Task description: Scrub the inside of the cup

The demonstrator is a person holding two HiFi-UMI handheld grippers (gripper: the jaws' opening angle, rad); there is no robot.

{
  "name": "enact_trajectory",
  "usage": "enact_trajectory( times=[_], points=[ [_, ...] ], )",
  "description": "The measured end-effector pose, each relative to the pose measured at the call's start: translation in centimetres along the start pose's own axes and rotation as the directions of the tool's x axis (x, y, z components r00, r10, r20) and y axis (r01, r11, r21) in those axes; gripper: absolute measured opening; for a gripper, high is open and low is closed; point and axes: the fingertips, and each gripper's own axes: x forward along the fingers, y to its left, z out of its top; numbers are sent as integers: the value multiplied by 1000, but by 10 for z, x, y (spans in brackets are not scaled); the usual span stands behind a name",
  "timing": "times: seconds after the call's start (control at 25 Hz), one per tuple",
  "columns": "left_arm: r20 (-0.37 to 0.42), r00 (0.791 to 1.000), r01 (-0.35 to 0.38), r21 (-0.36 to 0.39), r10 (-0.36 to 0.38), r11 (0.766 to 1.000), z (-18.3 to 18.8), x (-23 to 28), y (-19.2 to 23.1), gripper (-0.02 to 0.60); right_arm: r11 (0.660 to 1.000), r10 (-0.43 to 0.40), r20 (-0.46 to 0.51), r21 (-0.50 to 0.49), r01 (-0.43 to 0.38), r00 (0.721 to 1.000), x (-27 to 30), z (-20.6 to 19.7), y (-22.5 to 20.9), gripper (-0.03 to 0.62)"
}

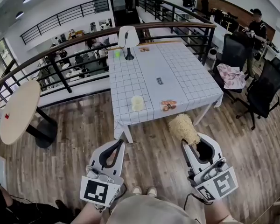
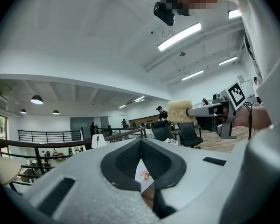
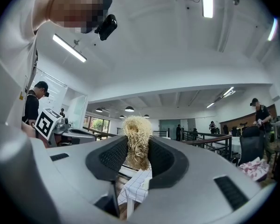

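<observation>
On the checked bench (image 1: 177, 78), near its front edge, a pale yellow cup (image 1: 137, 103) is seen standing. Short of the bench, over the wood floor (image 1: 151, 155), a fibrous scrubber (image 1: 183, 127) is pinched in the right claw (image 1: 190, 141). The left claw (image 1: 118, 143) is pressed together and is empty.

A table (image 1: 177, 64) with a checked cloth sits in the middle. A white lamp (image 1: 128, 35) stands at its top end. Black chairs (image 1: 263, 90) are on the right.

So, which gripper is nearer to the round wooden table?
Left. The left gripper is to the right of the round table; the right gripper, shut on the scrubber, is farther right again.
</observation>
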Motion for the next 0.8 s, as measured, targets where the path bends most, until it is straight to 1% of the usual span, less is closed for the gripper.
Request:
enact_trajectory(
  times=[0.12, 0.28, 0.4, 0.48, 0.56, 0.68, 0.8],
  points=[
    [6, 1000, -11, 17, 11, 1000, 4, 4, -5, 12, 1000, -3, 11, 1, 3, 1000, -7, -1, -9, 126],
    [32, 999, -16, 63, 14, 998, 8, 10, -10, 12, 1000, -3, 2, 23, 3, 1000, -13, -8, -18, 126],
    [19, 1000, -19, 43, 18, 999, 4, 14, -13, 12, 1000, -10, 3, 16, 10, 1000, -14, -11, -23, 125],
    [21, 1000, -21, 48, 20, 999, 3, 19, -12, 12, 1000, -21, -2, -16, 21, 1000, -12, -11, -29, 126],
    [2, 1000, -24, 35, 24, 999, -2, 26, -11, 12, 998, -25, -11, -52, 24, 1000, -8, -11, -32, 126],
    [6, 1000, -27, 31, 27, 999, -9, 37, -5, 12, 998, -16, -13, -64, 15, 1000, 0, -13, -35, 126],
    [-3, 1000, -22, 10, 22, 1000, -15, 52, -1, 12, 997, -16, -23, -71, 15, 1000, 11, -17, -43, 126]
  ],
)
